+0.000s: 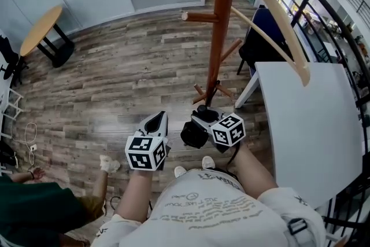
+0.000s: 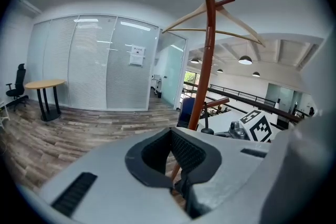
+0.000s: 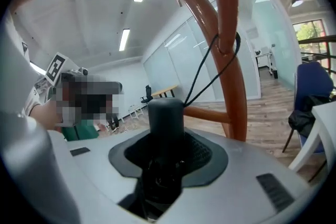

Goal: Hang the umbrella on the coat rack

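The right gripper (image 3: 161,165) clamps the black cylindrical umbrella handle (image 3: 165,118), its thin black cord (image 3: 210,72) seemingly looped round the reddish-brown wooden coat rack (image 3: 229,34); the left gripper (image 2: 176,186) is closed, empty.

At lower centre, our left gripper (image 1: 156,120) is closed, empty; our right gripper (image 1: 200,118) clamps the umbrella (image 1: 192,135).
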Tool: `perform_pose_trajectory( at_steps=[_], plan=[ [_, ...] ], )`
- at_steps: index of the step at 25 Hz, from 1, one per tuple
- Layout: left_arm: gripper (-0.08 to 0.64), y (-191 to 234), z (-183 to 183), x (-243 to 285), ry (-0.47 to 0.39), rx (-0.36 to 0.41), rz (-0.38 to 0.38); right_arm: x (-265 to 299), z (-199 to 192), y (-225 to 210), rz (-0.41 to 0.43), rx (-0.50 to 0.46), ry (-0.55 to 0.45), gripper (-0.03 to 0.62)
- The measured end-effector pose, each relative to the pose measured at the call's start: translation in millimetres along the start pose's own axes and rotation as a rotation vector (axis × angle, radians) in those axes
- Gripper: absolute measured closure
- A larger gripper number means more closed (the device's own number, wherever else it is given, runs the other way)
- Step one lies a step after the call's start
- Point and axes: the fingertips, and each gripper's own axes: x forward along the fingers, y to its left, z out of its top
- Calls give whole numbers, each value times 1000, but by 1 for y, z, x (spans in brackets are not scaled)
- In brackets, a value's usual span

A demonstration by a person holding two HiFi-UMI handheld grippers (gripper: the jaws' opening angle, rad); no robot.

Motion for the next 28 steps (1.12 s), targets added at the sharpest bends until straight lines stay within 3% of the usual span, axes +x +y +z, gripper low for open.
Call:
perform_pose_trajectory(
  at_steps=[10,18,23,28],
  plan=[
    [555,-1,0,5,11,2,-7,7,-30,-56,-216,73,31,442],
    [555,5,0,7,15,0,0,7,-28,-90,-399,-60,25,440],
    [555,7,1,5,15,-2,0,6,-24,-94,-445,-59,-23,439],
    [555,4,-2,6,22,2,-8,-12,-14,-93,-506,-79,-94,353]
  ],
)
